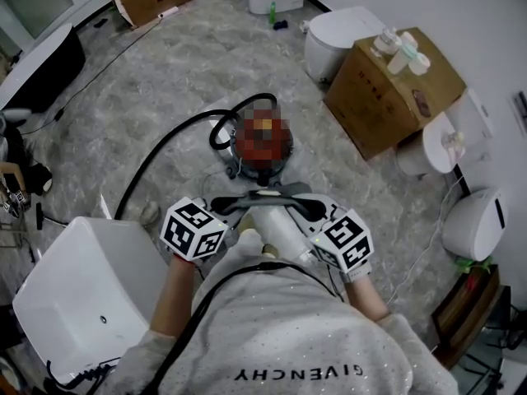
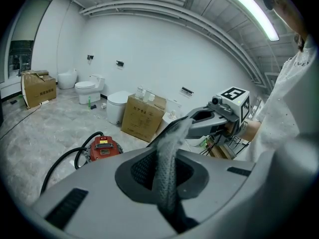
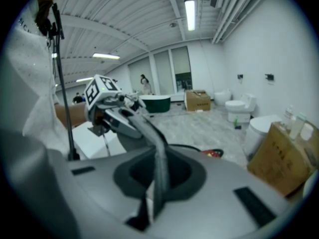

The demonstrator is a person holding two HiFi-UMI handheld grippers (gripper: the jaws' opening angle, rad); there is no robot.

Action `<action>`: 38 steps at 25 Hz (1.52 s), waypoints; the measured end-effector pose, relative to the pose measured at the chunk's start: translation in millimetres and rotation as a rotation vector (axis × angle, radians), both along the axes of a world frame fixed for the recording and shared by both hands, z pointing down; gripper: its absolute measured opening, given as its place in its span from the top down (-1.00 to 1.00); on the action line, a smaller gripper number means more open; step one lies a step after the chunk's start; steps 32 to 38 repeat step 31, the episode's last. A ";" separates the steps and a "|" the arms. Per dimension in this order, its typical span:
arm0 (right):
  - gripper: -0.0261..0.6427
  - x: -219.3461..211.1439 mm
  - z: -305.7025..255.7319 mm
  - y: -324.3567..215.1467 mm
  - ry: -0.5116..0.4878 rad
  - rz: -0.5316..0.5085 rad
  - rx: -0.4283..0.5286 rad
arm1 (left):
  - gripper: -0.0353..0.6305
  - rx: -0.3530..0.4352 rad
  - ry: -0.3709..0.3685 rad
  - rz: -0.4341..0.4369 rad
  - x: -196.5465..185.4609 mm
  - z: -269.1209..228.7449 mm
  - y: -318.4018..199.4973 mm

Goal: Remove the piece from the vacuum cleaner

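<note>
Big white tub [image 1: 78,290] sits just outside the left tongs [image 2: 164,183], and a cardboard box [image 1: 391,89] lies well ahead of the right tongs [image 3: 155,183]. Down on the floor, ahead of both tongs, there's the red vacuum cleaner [image 2: 103,147], its black hose [image 1: 156,159] looping away on the left-tong side. The pale grey piece [image 1: 278,230] hangs between the tongs; whether it's clear of the cleaner, can't tell. Its dark curved handle [image 1: 263,204] runs tong to tong, with the left tongs nipped tight on one end and the right tongs on the other.
</note>
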State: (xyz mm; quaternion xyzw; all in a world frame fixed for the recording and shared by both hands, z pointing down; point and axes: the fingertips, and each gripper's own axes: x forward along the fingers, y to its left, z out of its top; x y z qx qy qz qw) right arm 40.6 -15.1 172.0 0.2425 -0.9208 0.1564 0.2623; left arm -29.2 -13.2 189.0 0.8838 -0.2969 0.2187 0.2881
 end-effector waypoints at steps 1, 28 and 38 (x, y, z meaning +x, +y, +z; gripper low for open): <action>0.85 0.5 0.1 0.2 0.001 -0.001 0.000 | 0.79 -0.002 0.001 0.001 0.6 0.1 0.2; 0.85 11.8 13.3 8.2 0.023 -0.022 -0.037 | 0.79 -0.061 0.000 0.007 11.9 13.6 8.9; 0.85 11.3 14.1 8.3 0.027 -0.024 -0.034 | 0.79 -0.064 0.000 0.006 11.2 15.1 8.8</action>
